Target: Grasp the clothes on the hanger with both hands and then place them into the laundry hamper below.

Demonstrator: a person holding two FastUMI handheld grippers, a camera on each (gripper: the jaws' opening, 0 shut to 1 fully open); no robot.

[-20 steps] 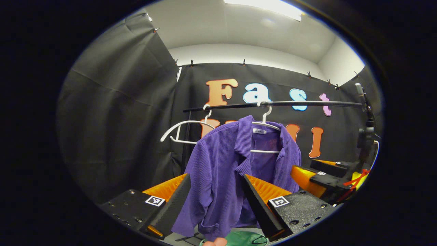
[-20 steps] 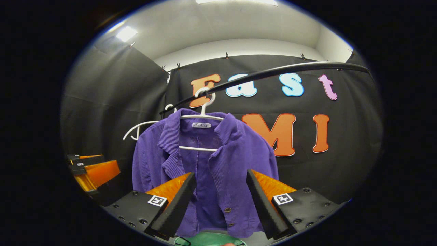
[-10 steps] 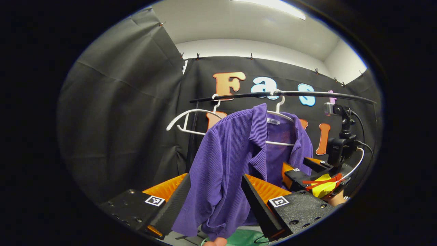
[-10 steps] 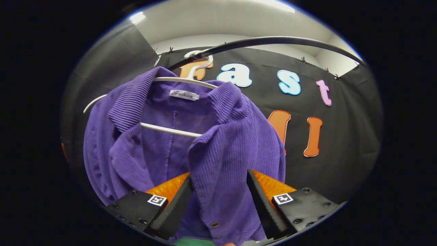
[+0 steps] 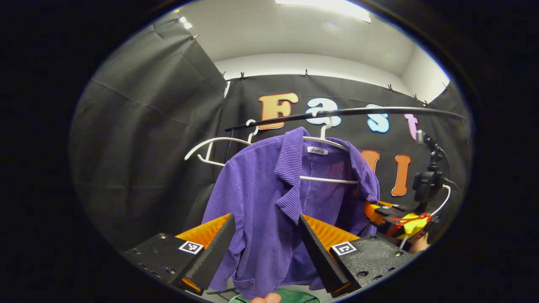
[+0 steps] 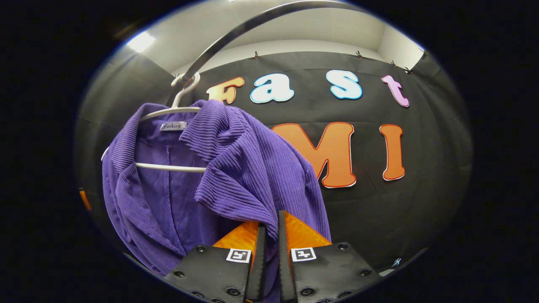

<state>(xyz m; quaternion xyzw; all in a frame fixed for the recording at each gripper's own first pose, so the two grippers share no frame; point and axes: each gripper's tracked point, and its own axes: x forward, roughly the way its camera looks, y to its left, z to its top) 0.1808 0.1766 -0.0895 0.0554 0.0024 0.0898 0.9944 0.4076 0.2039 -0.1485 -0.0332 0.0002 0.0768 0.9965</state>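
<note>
A ribbed purple jacket with a collar [image 5: 269, 198] is hanging on a thin white plastic hanger [image 5: 326, 143], and the hanger's hook is sitting over a long black metal rail [image 5: 379, 112]. In the right gripper view the same jacket [image 6: 236, 168] is looking big and close, with its hanger [image 6: 168, 112] hooked on the rail [image 6: 236, 33] up high.

The right gripper [image 6: 269, 229] is holding its two orange-and-black fingers almost together – only a thin gap is showing between them – and they are pinching the front edge of the jacket, just under the collar flap. The cloth is bunching where the fingers are meeting it.

The left gripper [image 5: 266, 229] is holding its fingers wide apart. The jacket's side and sleeve are hanging in the space between them, but the fingers are not pressing on the cloth (whether they are touching it is hard to tell).

In the left gripper view the right gripper [image 5: 385, 212] is showing farther off at the jacket's other side, with yellow and red tape on it and a small black camera on a stalk above it.

A second white hanger with nothing on it [image 5: 214, 149] is hanging on the rail beside the jacket.

Down at the very bottom, under the jacket's hem, the rim of a round green laundry hamper [image 5: 294, 294] is peeking out.
</note>
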